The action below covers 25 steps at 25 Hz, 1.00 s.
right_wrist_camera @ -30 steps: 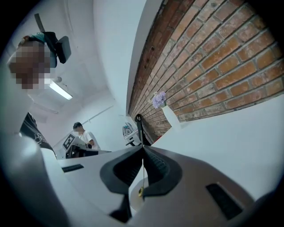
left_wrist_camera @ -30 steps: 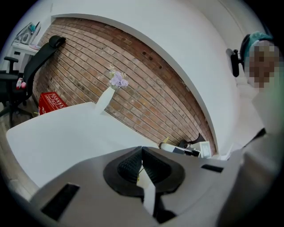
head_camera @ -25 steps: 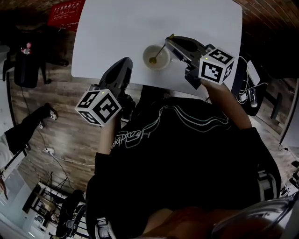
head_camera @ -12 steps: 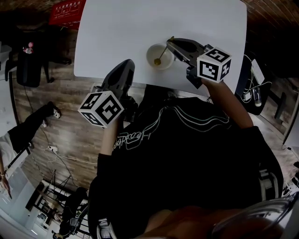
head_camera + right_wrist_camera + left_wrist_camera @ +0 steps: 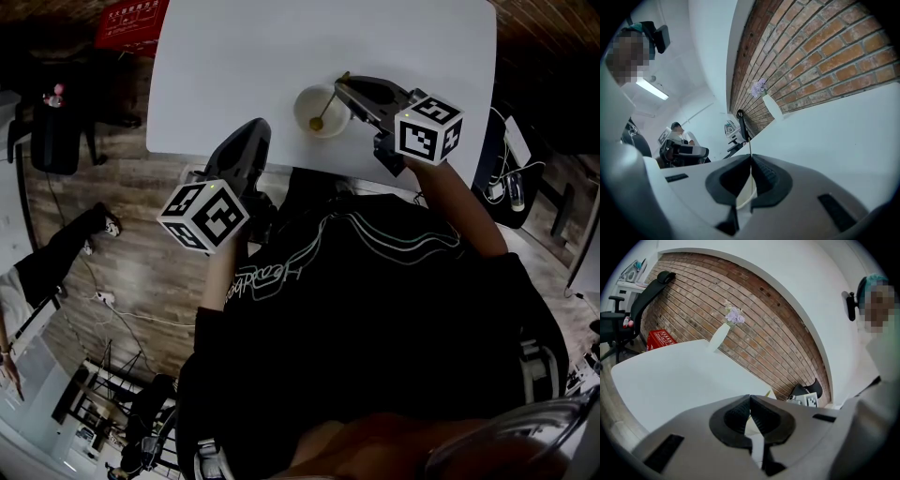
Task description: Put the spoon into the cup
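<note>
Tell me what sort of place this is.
Probably an office or studio workspace: a white table stands by a brick wall, and a black office chair is off to one side.

Cup [image 5: 302, 120]: small, round and cream-white; it stood upright, mouth open, on the white counter [image 5: 234, 66], close to the near edge and right of centre.
Spoon [image 5: 329, 100]: slim and gold-coloured; its bowl end was down inside the cup, and the handle slanted up and out over the far-right rim.
Spoon grip: the handle's upper end was pinched between the closed jaws of the right tool [image 5: 339, 84].
</note>
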{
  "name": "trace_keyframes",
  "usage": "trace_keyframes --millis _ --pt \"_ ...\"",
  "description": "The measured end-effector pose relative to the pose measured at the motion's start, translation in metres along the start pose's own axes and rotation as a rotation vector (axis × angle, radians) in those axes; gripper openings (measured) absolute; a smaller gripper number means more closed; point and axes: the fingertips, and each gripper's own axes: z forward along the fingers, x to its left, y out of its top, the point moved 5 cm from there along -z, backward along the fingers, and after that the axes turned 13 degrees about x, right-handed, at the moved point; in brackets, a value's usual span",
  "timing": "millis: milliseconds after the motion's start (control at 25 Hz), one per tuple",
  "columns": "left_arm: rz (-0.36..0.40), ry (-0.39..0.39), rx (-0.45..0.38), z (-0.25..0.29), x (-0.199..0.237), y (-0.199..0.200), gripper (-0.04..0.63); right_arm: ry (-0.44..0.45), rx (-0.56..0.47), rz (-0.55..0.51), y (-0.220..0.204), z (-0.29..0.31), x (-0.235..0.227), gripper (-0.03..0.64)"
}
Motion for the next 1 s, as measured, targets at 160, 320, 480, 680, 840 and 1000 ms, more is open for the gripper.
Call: trace_keyframes --millis 160,320,480,680,840,1000 --pt "-0.009 0.003 0.009 0.002 0.003 -0.002 0.003 0.008 0.003 -0.001 0.001 0.000 -0.001 0.000" --pt "-0.011 0.004 0.012 0.003 0.005 -0.003 0.003 0.010 0.004 -0.004 0.001 0.000 -0.001 0.002" --pt "-0.012 0.006 0.018 0.003 0.005 -0.005 0.004 -0.013 0.009 -0.019 0.001 0.000 -0.002 0.002" --pt "-0.018 0.004 0.032 0.007 0.007 -0.011 0.003 -0.027 0.015 -0.036 0.000 0.002 -0.003 0.044" --pt "-0.016 0.003 0.032 0.009 0.003 -0.013 0.004 -0.042 0.011 -0.031 -0.003 0.000 -0.005 0.105" --pt "-0.008 0.000 0.029 0.008 -0.002 -0.017 0.003 -0.073 -0.034 -0.004 -0.002 -0.011 -0.009 0.124"
